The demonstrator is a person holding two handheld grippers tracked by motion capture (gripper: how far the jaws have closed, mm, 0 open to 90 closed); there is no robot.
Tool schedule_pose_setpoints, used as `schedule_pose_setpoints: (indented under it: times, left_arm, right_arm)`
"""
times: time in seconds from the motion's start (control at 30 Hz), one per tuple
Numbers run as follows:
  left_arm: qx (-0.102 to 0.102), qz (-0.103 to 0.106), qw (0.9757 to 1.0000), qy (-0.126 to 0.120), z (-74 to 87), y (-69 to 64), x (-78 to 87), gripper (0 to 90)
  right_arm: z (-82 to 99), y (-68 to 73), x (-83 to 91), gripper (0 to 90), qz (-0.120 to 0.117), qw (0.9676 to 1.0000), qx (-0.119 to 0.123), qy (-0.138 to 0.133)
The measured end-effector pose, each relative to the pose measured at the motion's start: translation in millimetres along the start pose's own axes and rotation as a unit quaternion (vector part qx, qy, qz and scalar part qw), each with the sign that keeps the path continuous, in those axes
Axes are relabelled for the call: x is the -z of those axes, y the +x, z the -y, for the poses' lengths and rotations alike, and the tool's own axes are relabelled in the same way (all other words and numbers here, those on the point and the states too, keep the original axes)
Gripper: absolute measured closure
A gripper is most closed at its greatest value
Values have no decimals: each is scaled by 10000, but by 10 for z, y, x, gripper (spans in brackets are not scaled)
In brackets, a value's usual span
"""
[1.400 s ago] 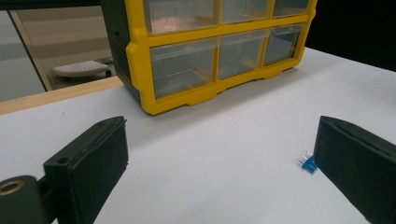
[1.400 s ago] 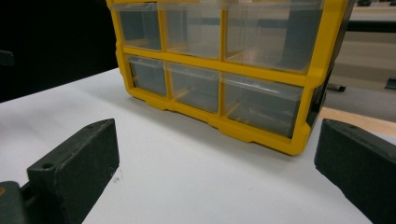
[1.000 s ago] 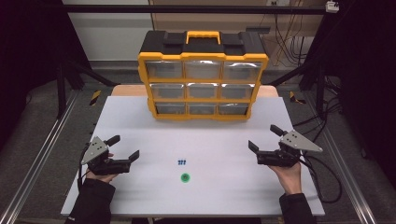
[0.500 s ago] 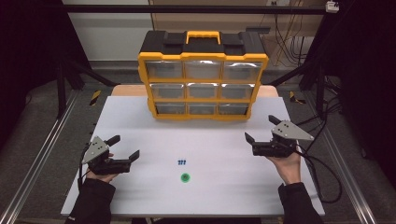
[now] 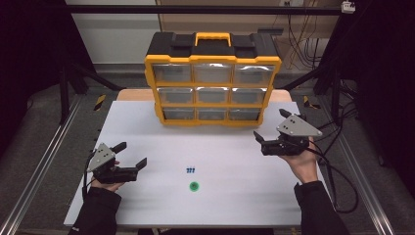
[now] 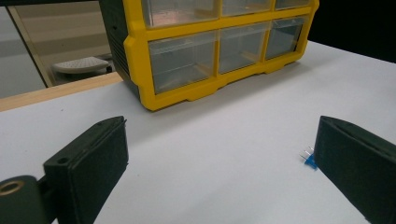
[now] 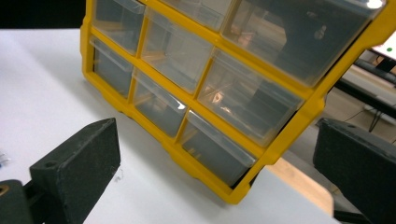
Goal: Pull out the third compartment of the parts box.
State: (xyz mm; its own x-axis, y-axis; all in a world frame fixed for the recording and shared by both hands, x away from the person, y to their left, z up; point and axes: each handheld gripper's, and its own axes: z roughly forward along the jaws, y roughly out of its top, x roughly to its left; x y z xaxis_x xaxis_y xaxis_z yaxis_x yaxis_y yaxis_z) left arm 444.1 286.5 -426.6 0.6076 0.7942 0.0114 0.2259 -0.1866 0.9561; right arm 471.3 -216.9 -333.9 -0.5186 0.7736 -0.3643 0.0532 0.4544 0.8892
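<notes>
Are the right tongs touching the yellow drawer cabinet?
Apart. In the high view, bare white table shows between the right tongs and the yellow drawer cabinet; their jaws stand open.

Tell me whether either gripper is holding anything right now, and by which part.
Nothing is held. The left gripper and the right gripper both stand open above the table, with bare space between their jaws.

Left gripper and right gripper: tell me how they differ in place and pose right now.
The left gripper sits low near the table's front left, far from the yellow drawer cabinet; the right gripper is farther forward, close to the cabinet's lower right corner. The left gripper points toward the small blue parts; the right gripper points at the cabinet's drawers. Both have their jaws wide open and hold nothing.
</notes>
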Motion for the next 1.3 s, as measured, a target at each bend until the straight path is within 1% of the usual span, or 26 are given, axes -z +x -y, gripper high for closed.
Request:
schedule_pose_setpoints:
  times: [0.1,0.13,0.17,0.2,0.27,0.3,0.33,0.43,0.47,0.5,0.53,0.57,0.6,0.63,0.73,0.77,0.83,0.9,0.93,1.03,1.07,1.1,1.13,1.17,1.27,1.3]
  left_arm:
    - [5,-1,10000,-7,-1,1,2,24]
    - [7,-6,10000,-14,-1,2,3,24]
    - [7,-6,10000,-14,-1,2,3,24]
    - [9,-8,10000,-15,-1,3,4,24]
    - [7,-11,10000,-10,0,3,3,24]
    - [4,-13,10000,-7,1,3,2,24]
    - [2,-13,10000,-4,1,3,2,24]
    - [-3,-18,10000,-6,0,3,3,24]
    - [0,-19,10000,-10,0,4,4,24]
    - [2,-18,10000,-15,-1,5,6,24]
    - [1,-22,10000,-18,-1,5,7,24]
    - [-7,-25,10000,-21,-2,8,7,24]
    - [-6,-26,10000,-23,-2,9,8,24]
    - [-8,-30,10000,-23,-2,9,8,24]
    - [-11,-31,10000,-26,-3,9,9,24]
    - [-11,-31,10000,-26,-3,9,9,24]
    - [-11,-30,10000,-33,-4,10,11,24]
    - [-10,-34,10000,-33,-3,11,12,24]
    - [-10,-34,10000,-33,-3,11,12,24]
    - [-14,-36,10000,-35,-5,11,13,24]
    - [-14,-36,10000,-35,-5,11,13,24]
    - [-13,-36,10000,-34,-4,12,12,24]
    - [-13,-39,10000,-33,-4,12,12,24]
    - [-13,-38,10000,-32,-4,13,12,24]
    - [-9,-39,10000,-37,-3,16,13,24]
    - [-9,-42,10000,-38,-2,16,13,24]
  right_arm:
    - [-78,5,-15,17,30,9996,258,56]
    - [-103,10,-20,17,40,9994,324,87]
    - [-103,10,-20,17,40,9994,324,87]
    - [-120,11,-26,17,49,9991,408,93]
    - [-193,19,-46,17,127,9972,705,213]
    - [-214,25,-51,18,154,9966,775,247]
    - [-214,25,-51,18,154,9966,775,247]
    - [-279,35,-62,17,179,9947,973,288]
    - [-317,37,-73,17,203,9932,1104,315]
    - [-317,37,-73,17,203,9932,1104,315]
    - [-334,37,-79,17,220,9923,1173,336]
    - [-365,30,-95,17,253,9902,1316,381]
    - [-365,30,-95,17,253,9902,1316,381]
    - [-397,23,-111,15,289,9883,1437,434]
    - [-435,6,-133,15,323,9855,1603,457]
    - [-435,6,-133,15,323,9855,1603,457]
    - [-469,-2,-153,16,406,9825,1760,461]
    - [-486,-9,-163,16,423,9808,1845,472]
    - [-486,-9,-163,16,423,9808,1845,472]
    - [-504,-6,-190,24,522,9754,2098,429]
    - [-504,-6,-190,24,522,9754,2098,429]
    - [-513,4,-209,28,593,9725,2214,416]
    - [-521,3,-216,31,599,9705,2301,413]
    - [-521,3,-216,31,599,9705,2301,413]
    - [-546,8,-240,33,637,9671,2432,394]
    - [-558,7,-248,33,641,9649,2517,376]
